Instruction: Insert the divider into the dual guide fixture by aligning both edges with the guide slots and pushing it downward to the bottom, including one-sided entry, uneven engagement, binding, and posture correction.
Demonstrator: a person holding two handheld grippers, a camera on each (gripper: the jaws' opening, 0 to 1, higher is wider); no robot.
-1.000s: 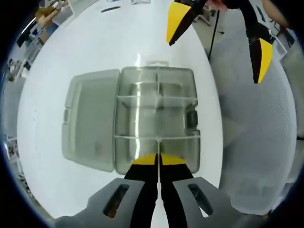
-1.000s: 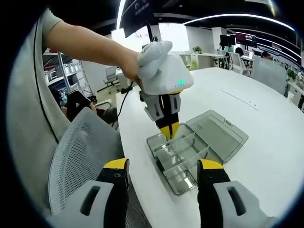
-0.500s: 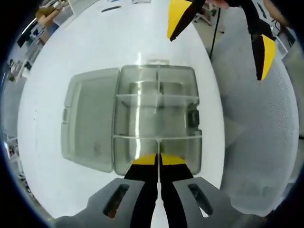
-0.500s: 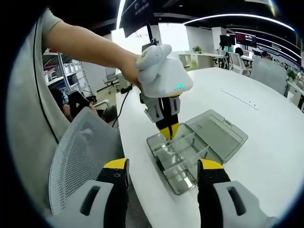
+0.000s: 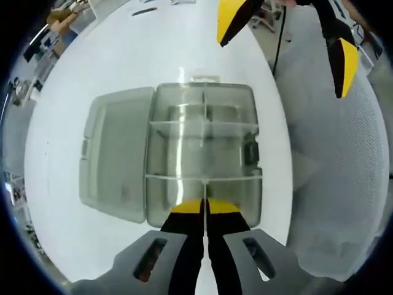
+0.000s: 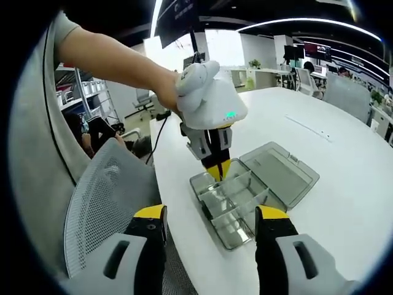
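A clear plastic compartment box (image 5: 202, 138) lies on the white table (image 5: 110, 67), its lid (image 5: 115, 161) folded open flat to the left. My left gripper (image 5: 204, 206) is shut on a thin clear divider (image 5: 204, 189), seen edge-on, just over the box's near cell and in line with a cross wall. In the right gripper view, that left gripper (image 6: 217, 169) points straight down into the box (image 6: 236, 206), held by a person's hand. My right gripper (image 6: 210, 215) stands open and holds nothing, back from the box; its yellow fingertips (image 5: 230, 18) show high in the left gripper view.
A grey mesh chair (image 6: 104, 196) stands against the table edge beside the box (image 5: 331, 172). The box sits close to that rounded edge. Bare table stretches beyond the lid (image 6: 344, 153). Shelves and office desks lie far behind.
Almost nothing. The left gripper stays shut on the divider over the box; the view has crept a little, and the right gripper's fingertips have drifted slightly.
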